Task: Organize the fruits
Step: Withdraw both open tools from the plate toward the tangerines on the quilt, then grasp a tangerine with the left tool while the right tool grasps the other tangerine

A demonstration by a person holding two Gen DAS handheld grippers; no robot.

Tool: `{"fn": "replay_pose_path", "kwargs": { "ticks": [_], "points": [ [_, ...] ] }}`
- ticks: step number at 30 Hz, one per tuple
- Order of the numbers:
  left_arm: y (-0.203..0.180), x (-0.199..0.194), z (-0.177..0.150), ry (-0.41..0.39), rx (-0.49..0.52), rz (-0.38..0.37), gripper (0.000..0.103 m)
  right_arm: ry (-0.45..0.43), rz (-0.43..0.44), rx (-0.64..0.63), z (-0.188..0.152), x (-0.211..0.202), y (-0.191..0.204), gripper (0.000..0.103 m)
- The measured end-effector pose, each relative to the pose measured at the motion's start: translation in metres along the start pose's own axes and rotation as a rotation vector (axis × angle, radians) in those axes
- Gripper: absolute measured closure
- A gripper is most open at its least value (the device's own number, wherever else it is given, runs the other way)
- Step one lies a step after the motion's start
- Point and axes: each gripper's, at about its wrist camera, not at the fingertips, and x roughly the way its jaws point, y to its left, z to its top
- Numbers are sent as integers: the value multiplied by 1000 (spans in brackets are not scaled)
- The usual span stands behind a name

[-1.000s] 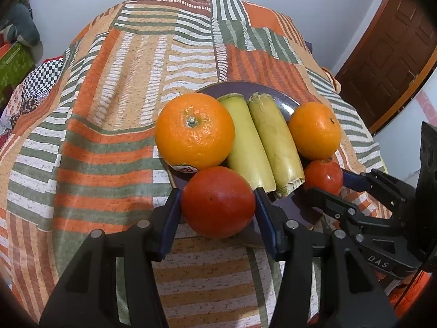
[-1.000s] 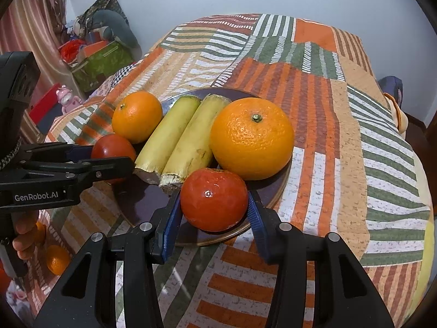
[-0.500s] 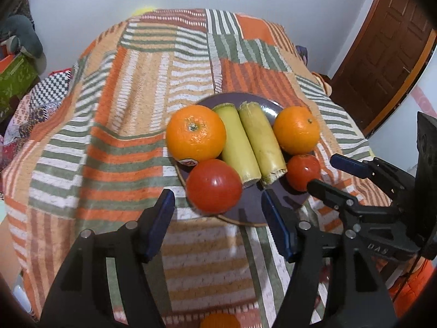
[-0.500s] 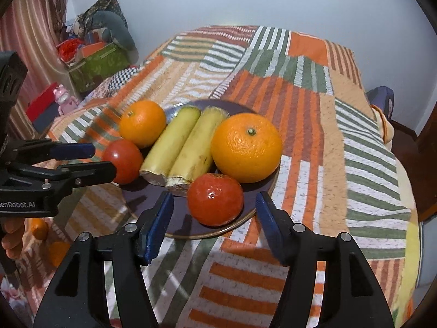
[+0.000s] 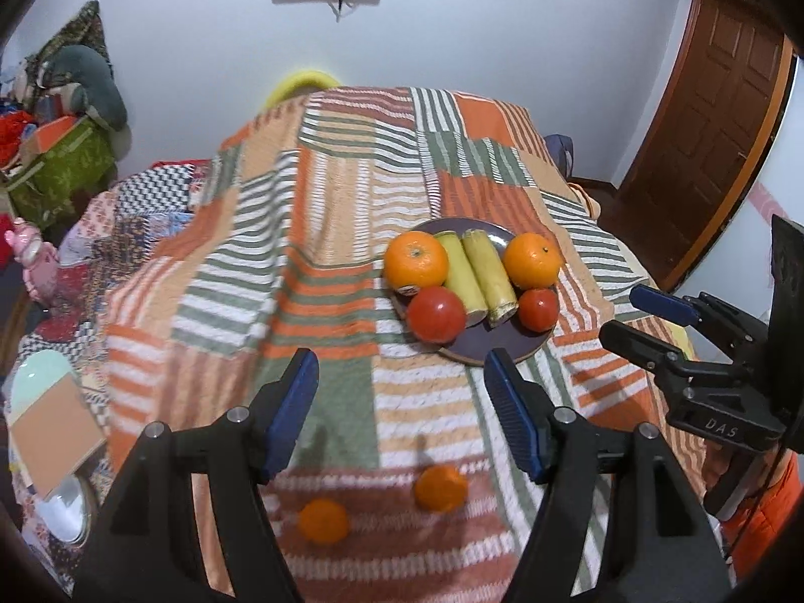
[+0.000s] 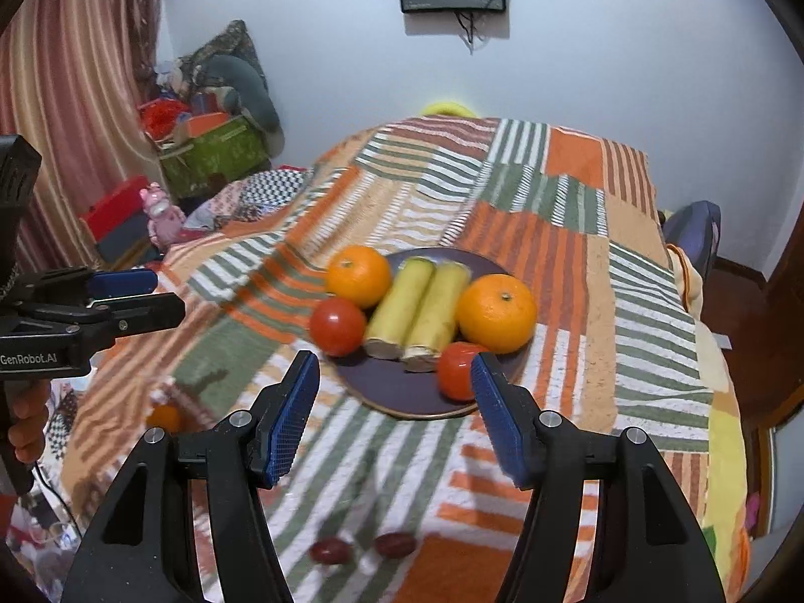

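Where blurred, two indistinct dark fruits (image 6: 362,547)

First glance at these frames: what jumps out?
The dark plate mid-table, symmetrically loaded: two yellow-green corn cobs in the centre, an orange and a tomato on each side. Around it, the loud striped patchwork cloth. Both the left gripper and right gripper hang open and empty in front of the plate.

Fruit count on the plate (image 5: 497,354)
Sitting there: two oranges (image 5: 416,260), two tomatoes (image 5: 435,314), two yellow-green stalks (image 5: 488,271); two small oranges (image 5: 440,488) lying loose.
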Motion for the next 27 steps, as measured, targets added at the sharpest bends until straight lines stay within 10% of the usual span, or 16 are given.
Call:
{"fn": "replay_pose_path", "kwargs": {
  "ticks": [20,27],
  "points": [
    [50,-8,-88,102,-11,16,34,94,105,-22,-39,30,87,44],
    [49,14,-107,148,10,-31,55,181,122,-37,-57,62,104,46]
  ]
}}
